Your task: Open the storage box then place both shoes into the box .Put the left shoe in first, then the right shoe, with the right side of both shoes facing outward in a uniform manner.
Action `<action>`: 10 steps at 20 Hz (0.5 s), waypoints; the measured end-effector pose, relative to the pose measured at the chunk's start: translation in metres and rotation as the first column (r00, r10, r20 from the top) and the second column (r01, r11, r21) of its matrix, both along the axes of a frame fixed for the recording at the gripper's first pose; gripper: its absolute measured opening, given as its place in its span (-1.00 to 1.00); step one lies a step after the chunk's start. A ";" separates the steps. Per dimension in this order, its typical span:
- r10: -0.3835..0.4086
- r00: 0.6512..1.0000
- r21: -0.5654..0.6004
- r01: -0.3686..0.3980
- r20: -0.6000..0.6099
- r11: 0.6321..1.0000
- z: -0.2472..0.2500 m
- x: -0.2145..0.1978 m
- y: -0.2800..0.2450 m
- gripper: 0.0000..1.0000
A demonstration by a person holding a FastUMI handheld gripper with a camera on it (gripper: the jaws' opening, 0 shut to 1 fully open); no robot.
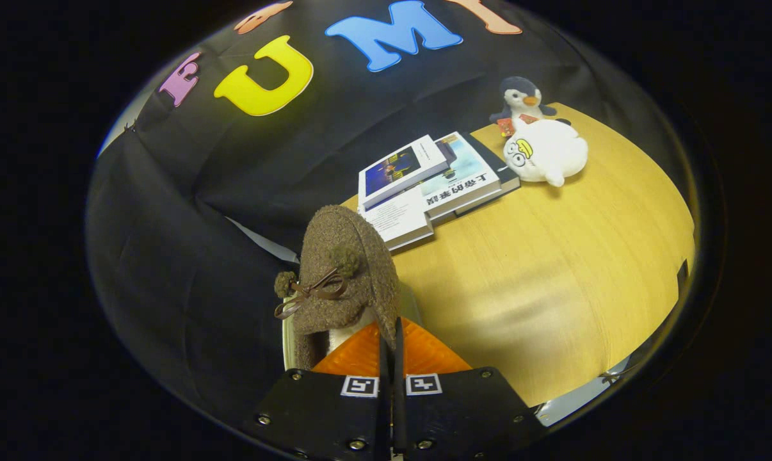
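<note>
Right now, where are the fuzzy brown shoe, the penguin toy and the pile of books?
brown shoe (pixel 354 256): gripper view, on its fuzzy toe, just ahead of the fingers.
penguin toy (pixel 522 96): gripper view, on its head.
books (pixel 427 186): gripper view, on a top cover.

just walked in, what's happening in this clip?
A person's handheld gripper has its jaws nearly closed on the edge of a brown fuzzy shoe, held up with its toe pointing away. Beyond it on the wooden table lie a stack of books, a white plush toy and a plush penguin.
</note>
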State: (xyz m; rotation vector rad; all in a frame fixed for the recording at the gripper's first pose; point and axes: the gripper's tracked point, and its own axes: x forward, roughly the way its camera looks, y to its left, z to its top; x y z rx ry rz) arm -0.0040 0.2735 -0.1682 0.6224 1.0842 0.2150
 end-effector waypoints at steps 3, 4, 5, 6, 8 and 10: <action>0.026 1.000 0.008 -0.026 -0.005 1.000 -0.003 -0.002 0.028 -0.97; 0.036 0.999 0.005 -0.036 -0.007 0.999 -0.006 -0.004 0.040 -0.97; 0.045 0.999 0.001 -0.045 -0.010 0.999 -0.009 -0.007 0.047 -0.97; 0.055 0.998 -0.003 -0.055 -0.016 0.998 -0.014 -0.008 0.054 -0.97; 0.064 0.998 -0.007 -0.064 -0.030 0.998 -0.024 -0.013 0.067 -0.97; 0.060 0.997 -0.018 -0.061 -0.040 0.998 -0.032 -0.018 0.073 -0.97</action>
